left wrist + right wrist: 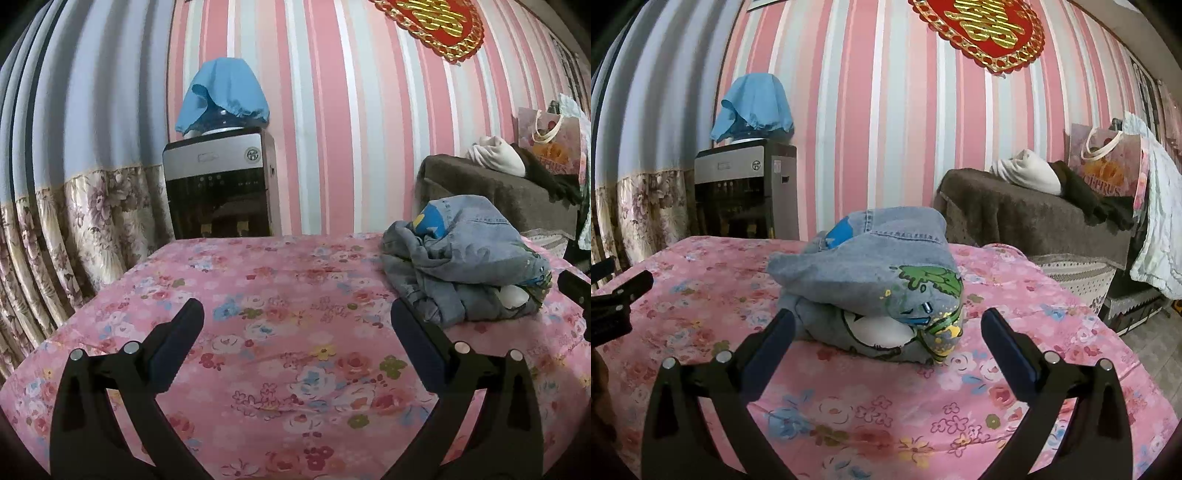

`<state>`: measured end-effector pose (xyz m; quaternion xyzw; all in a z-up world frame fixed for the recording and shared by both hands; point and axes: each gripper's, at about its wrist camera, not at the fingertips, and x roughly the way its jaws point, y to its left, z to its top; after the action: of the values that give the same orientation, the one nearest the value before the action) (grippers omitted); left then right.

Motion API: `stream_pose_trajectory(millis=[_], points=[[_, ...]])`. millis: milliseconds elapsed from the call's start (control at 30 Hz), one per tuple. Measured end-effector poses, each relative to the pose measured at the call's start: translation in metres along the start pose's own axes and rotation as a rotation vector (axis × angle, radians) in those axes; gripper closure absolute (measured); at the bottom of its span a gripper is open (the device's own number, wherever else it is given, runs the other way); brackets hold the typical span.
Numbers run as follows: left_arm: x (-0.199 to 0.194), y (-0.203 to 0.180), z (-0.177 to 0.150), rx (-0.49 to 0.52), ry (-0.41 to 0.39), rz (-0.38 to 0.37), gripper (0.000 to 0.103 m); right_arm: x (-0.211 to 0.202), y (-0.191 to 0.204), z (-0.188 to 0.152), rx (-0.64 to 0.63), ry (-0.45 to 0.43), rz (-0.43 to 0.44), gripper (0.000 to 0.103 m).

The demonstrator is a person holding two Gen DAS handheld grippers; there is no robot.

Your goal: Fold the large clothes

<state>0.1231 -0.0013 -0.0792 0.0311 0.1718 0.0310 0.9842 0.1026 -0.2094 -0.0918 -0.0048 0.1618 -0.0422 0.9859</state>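
Observation:
A grey-blue denim garment (871, 284) with cartoon prints lies bunched in a folded heap on the pink floral table cover (849, 406). My right gripper (888, 326) is open and empty, its jaws spread wide just in front of the heap. In the left wrist view the same garment (469, 266) lies at the right. My left gripper (297, 319) is open and empty over bare cover, left of the heap. The right gripper's tip (576, 291) shows at the right edge of the left wrist view, and the left gripper (617, 299) shows at the left edge of the right wrist view.
A water dispenser (221, 184) with a blue cloth over its bottle stands behind the table against the striped wall. A floral curtain (74, 240) hangs at the left. A brown-covered sofa (1034, 221) with clothes and a gift bag (1108, 166) stands at the right.

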Motion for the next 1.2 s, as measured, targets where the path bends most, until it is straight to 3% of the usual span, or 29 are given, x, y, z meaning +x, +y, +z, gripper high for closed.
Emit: stream_pose_trajectory(millis=[1033, 1200], points=[[0.004, -0.01, 0.001, 0.022, 0.02, -0.034, 0.003, 0.004, -0.003, -0.002, 0.031, 0.021, 0.006, 0.002], [0.0, -0.018, 0.0, 0.061, 0.005, -0.038, 0.003, 0.006, -0.002, -0.002, 0.022, 0.032, 0.012, 0.002]])
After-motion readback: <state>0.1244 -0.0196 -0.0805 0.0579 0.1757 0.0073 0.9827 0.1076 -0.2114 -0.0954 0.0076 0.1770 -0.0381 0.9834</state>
